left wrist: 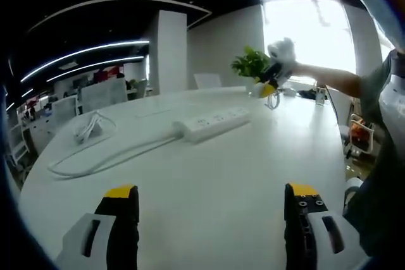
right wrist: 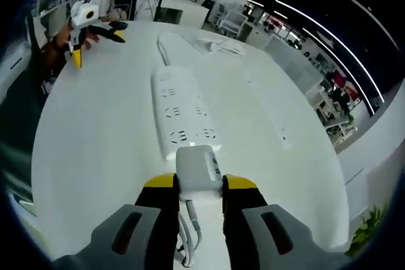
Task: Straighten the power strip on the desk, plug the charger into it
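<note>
Right gripper view: right gripper (right wrist: 199,184) has its yellow-tipped jaws clamped on a white charger (right wrist: 199,167), one jaw on each side of the block, its cable (right wrist: 190,232) hanging back between the jaws. White power strip (right wrist: 183,113) lies on the white desk (right wrist: 95,156) straight ahead of the jaw tips, long axis running away from them, near end just past the charger. Can't tell whether the charger touches it. Strip's cord (right wrist: 163,47) leaves the far end. Other gripper (right wrist: 88,26) is far off, up-left of the jaws, above the desk's far edge. A loose white cable bundle (right wrist: 218,43) sits beyond the strip.

Left gripper view: left gripper (left wrist: 212,203) has jaws spread wide, nothing between them, bare desk (left wrist: 209,181) ahead. Power strip (left wrist: 215,123) is well beyond the tips, lying crosswise, cord (left wrist: 107,159) trailing off to the left. Coiled white cable (left wrist: 88,128) sits farther left. Right gripper (left wrist: 273,80) is in the air up-right, past the strip, with a gloved hand (left wrist: 281,52) on it and a green plant (left wrist: 251,62) behind.
</note>
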